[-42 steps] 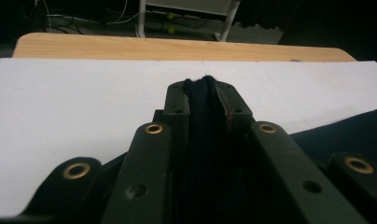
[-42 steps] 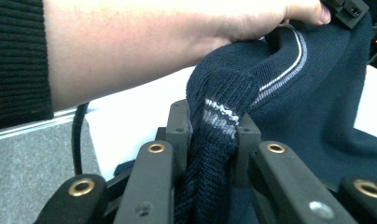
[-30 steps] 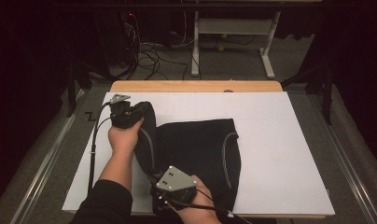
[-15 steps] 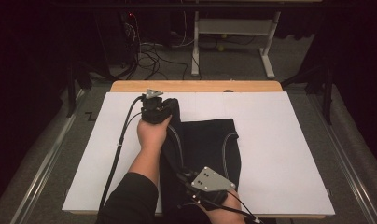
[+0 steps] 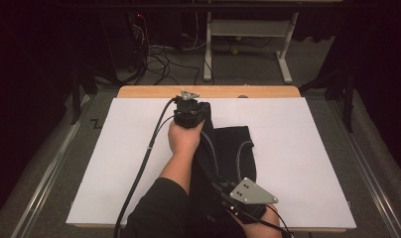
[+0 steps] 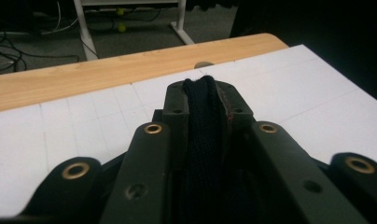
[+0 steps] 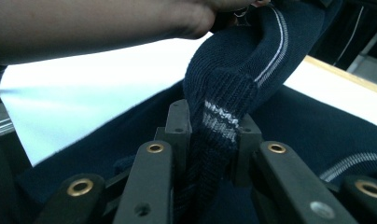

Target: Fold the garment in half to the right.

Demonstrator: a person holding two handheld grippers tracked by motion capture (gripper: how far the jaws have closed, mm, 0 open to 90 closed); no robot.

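White sheeting (image 5: 298, 163) covers the surface, a wooden edge (image 5: 208, 91) showing at the far side; cables and a grey metal stand sit on the dim floor beyond.

Left gripper (image 5: 189, 113): now near the far middle of the sheet. A second ago it was well over to the left, so it has carried its edge of the dark navy knitted garment with thin white stripes (image 5: 238, 153) across to the right. Fingers (image 6: 176, 105) closed tight on a bunched fold of the knit.

Garment: lies mid-surface, far narrower than a second ago, its left side folded over onto the right.

Right gripper (image 5: 235, 206): at the near edge, shifted right along with the left. Fingers (image 7: 178, 122) clamped on a ribbed, white-striped hem, lifted off the cloth below.

Judgement: a lengthwise fold is under way, both held edges travelling together; laying them down flat and square seems to be what remains.
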